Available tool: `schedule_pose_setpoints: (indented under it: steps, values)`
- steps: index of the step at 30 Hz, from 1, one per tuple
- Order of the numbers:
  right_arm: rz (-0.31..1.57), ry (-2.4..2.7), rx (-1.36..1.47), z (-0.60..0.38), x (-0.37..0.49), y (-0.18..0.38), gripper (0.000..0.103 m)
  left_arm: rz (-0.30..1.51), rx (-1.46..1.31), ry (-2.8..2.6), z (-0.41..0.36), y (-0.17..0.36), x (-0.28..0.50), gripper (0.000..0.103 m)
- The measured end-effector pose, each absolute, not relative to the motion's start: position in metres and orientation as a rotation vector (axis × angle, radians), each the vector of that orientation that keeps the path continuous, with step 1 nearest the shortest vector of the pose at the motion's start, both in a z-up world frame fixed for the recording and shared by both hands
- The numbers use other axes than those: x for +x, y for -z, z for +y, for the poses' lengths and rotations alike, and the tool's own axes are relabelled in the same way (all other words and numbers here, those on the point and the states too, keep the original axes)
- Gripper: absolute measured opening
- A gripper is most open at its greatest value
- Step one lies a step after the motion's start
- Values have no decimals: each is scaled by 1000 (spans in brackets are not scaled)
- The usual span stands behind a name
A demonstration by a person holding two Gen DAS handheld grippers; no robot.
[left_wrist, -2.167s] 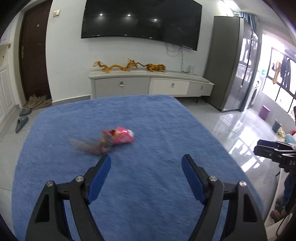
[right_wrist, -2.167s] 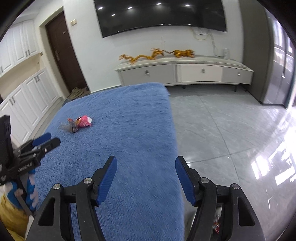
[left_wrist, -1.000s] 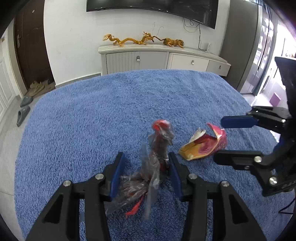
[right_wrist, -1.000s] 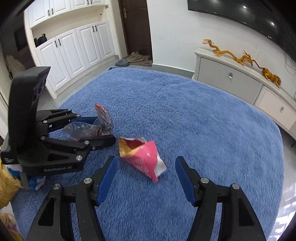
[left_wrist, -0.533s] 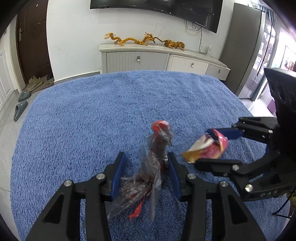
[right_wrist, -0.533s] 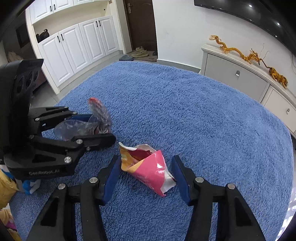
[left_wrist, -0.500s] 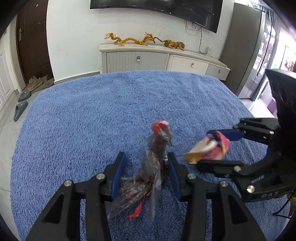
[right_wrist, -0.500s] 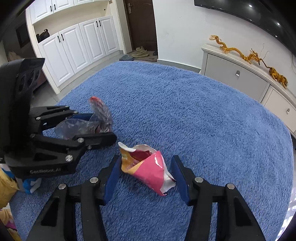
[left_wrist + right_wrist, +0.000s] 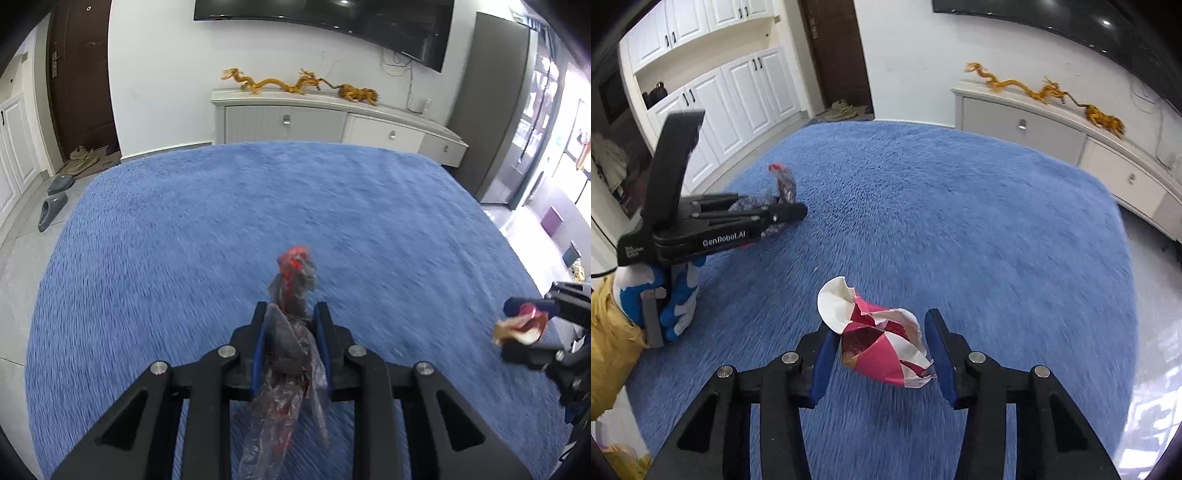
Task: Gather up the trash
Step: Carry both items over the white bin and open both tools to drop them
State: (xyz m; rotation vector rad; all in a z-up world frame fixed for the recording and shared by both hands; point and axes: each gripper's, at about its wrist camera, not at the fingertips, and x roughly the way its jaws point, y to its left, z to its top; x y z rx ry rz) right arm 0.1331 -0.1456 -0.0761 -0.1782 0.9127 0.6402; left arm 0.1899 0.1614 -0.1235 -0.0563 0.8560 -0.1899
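closing, the left tongs pinch a clear plastic wrapper; the right tongs narrow around a pink snack bag.

My right tool fills the bottom of the frame, its blue pads closing on a crumpled pink snack wrapper that sits between them, the left pad touching it, the right pad just beside its torn edge; the wrapper's white inner side flares toward the upper left; below it lies the blue carpet, blurred toward the right; at centre left I see my left tool pinching a clear plastic wrapper with a red tip, a blue-and-white gloved hand under its black body; a yellow bag sits at the left edge; white cabinets stand upper left; a low sideboard with gold dragons runs along the upper right.
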Motion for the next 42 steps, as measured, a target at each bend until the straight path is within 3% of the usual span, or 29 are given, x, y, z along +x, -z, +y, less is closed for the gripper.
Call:
schedule_pose_setpoints:
  steps: [20,34,42]
  values:
    - [667,-465,-16,-266,-20,-27,40,640,1,372,78,6,49,23]
    - [589,-324,154,-372,-69,-18,40,663,156,580,-69,-1,18,23]
    - [631,-127,321,-469,-93,33,40,779,256,764,-188,30,16,23]
